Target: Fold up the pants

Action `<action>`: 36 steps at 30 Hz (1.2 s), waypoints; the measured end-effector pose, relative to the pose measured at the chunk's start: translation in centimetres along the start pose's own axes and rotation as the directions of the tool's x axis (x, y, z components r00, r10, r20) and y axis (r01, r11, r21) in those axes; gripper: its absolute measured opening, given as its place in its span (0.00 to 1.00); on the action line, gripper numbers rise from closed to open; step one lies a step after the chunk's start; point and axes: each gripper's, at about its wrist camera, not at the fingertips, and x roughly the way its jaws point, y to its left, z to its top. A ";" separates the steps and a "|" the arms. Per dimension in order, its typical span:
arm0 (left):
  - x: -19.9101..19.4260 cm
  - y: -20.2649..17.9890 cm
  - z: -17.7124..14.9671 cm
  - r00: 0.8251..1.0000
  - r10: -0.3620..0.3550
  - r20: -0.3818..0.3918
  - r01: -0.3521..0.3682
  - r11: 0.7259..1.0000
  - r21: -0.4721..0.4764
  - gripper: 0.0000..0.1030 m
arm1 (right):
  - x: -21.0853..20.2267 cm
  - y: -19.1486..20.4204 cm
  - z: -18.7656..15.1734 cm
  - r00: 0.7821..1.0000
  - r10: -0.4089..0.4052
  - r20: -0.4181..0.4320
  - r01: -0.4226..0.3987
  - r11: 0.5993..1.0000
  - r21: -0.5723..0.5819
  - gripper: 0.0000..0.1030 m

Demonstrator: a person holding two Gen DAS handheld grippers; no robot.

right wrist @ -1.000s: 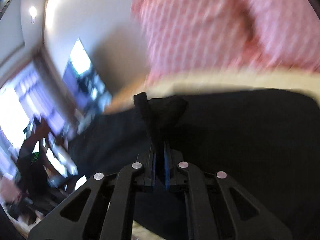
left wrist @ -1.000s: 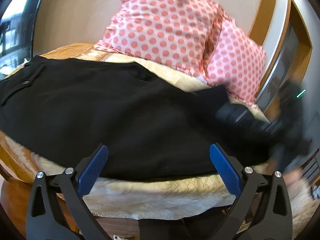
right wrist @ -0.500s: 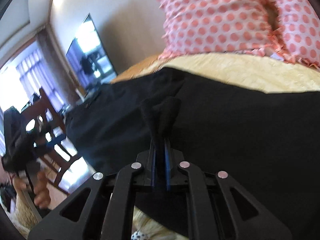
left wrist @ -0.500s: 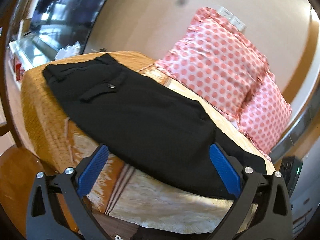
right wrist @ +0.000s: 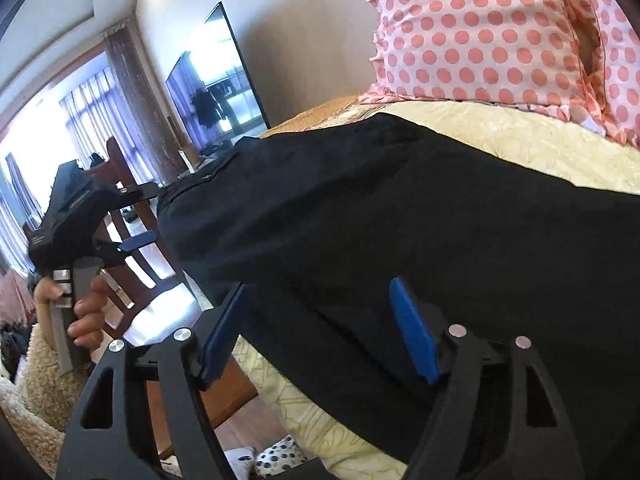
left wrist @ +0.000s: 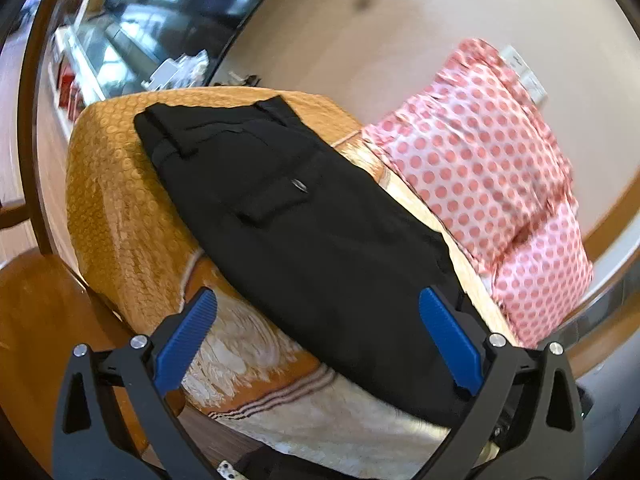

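Cream-and-orange bedding covers the bed [left wrist: 120, 208], with two pink dotted pillows [left wrist: 480, 152] against the wall and a dark television [right wrist: 216, 88] beyond. Black pants [left wrist: 312, 240] lie stretched flat along the bed, waistband toward the far end, a buttoned back pocket facing up. They look already laid leg over leg, though I cannot be sure of that.

Both tools are free of the cloth. The left gripper [left wrist: 318, 344] hangs at the bed's near edge with its fingers wide apart, and the right gripper [right wrist: 320, 328] has its blue pads apart too, holding nothing, over the leg end.

The fabric looks soft and limp — light, likely to sag and wrinkle when lifted. I judge the best hold is at the hem corners, one per gripper, carrying them up toward the waistband.
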 end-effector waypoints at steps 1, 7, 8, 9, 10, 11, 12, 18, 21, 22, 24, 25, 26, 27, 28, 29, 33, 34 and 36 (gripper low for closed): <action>0.3 0.5 0.4 1.000 -0.004 -0.011 0.004 1.000 -0.029 0.98 | -0.1 -0.2 0.0 1.000 0.009 0.001 -0.009 1.000 0.005 0.73; 1.8 1.3 1.2 0.997 -0.025 -0.073 0.018 0.995 -0.102 0.98 | 0.3 0.2 -0.1 1.000 0.008 0.003 -0.008 1.000 -0.018 0.77; 1.9 1.1 1.2 0.997 -0.016 -0.076 0.009 0.995 -0.099 0.98 | 0.3 0.3 0.0 1.000 0.008 0.003 -0.008 1.000 -0.019 0.78; 1.9 1.0 1.3 0.997 -0.010 -0.076 0.002 0.995 -0.097 0.98 | 0.3 0.3 -0.1 1.000 0.010 0.004 -0.010 1.000 -0.019 0.78; 1.7 0.7 1.4 0.998 -0.005 -0.070 -0.002 0.995 -0.097 0.98 | 0.3 0.3 -0.1 1.000 0.011 0.004 -0.011 1.000 -0.019 0.78; 1.4 0.1 1.5 0.998 -0.010 -0.054 0.005 0.997 -0.082 0.98 | 0.4 0.3 -0.1 1.000 0.014 0.004 -0.014 1.000 -0.019 0.78; 1.2 -0.6 1.7 0.999 0.005 -0.041 -0.008 0.999 -0.051 0.98 | 0.4 0.2 -0.1 1.000 0.017 0.005 -0.017 1.000 -0.017 0.78; 2.2 -1.2 2.0 0.995 0.079 -0.057 -0.082 0.996 -0.048 0.98 | 0.3 0.0 -0.1 1.000 0.027 0.010 -0.027 1.000 -0.007 0.78; 2.3 -1.0 2.3 0.993 0.097 -0.062 -0.102 0.991 -0.081 0.98 | 0.3 0.1 -0.2 1.000 0.030 0.011 -0.030 1.000 -0.007 0.78; 2.4 -0.6 2.3 0.993 0.100 -0.069 -0.107 0.988 -0.109 0.98 | 0.3 0.0 -0.2 0.999 0.030 0.011 -0.030 1.000 -0.007 0.78; 2.1 -0.1 2.3 0.993 0.091 -0.077 -0.102 0.981 -0.164 0.98 | 0.3 0.0 -0.2 0.999 0.034 0.015 -0.034 0.999 -0.002 0.78; 2.1 0.2 2.3 0.994 0.071 -0.080 -0.085 0.978 -0.192 0.98 | 0.3 0.0 -0.2 0.999 0.036 0.017 -0.036 0.999 -0.001 0.78; 2.0 0.4 2.3 0.995 0.067 -0.075 -0.082 0.975 -0.209 0.98 | 0.3 0.0 -0.2 0.999 0.036 0.018 -0.036 0.999 -0.001 0.78; 2.0 0.5 2.4 0.995 0.071 -0.072 -0.085 0.973 -0.215 0.98 | 0.2 0.1 -0.3 0.999 0.036 0.020 -0.036 0.999 -0.001 0.78; 2.0 0.5 2.6 0.994 0.079 -0.076 -0.094 0.971 -0.221 0.98 | 0.2 0.1 -0.3 0.999 0.036 0.020 -0.035 0.999 -0.004 0.78; 2.0 0.4 2.8 0.994 0.084 -0.077 -0.099 0.970 -0.224 0.98 | 0.2 0.2 -0.3 0.999 0.036 0.021 -0.036 0.999 -0.004 0.78; 1.6 -0.2 3.5 0.996 0.072 -0.045 -0.080 0.977 -0.197 0.97 | 0.2 0.1 -0.4 0.999 0.040 0.023 -0.040 0.999 -0.002 0.78; 1.9 -0.3 3.7 0.996 0.079 -0.046 -0.086 0.979 -0.185 0.98 | 0.2 0.1 -0.4 0.999 0.039 0.025 -0.039 0.999 -0.001 0.78; 2.7 -0.1 3.8 0.993 0.093 -0.067 -0.104 0.977 -0.185 0.98 | 0.2 0.0 -0.4 0.999 0.039 0.026 -0.039 0.999 -0.001 0.78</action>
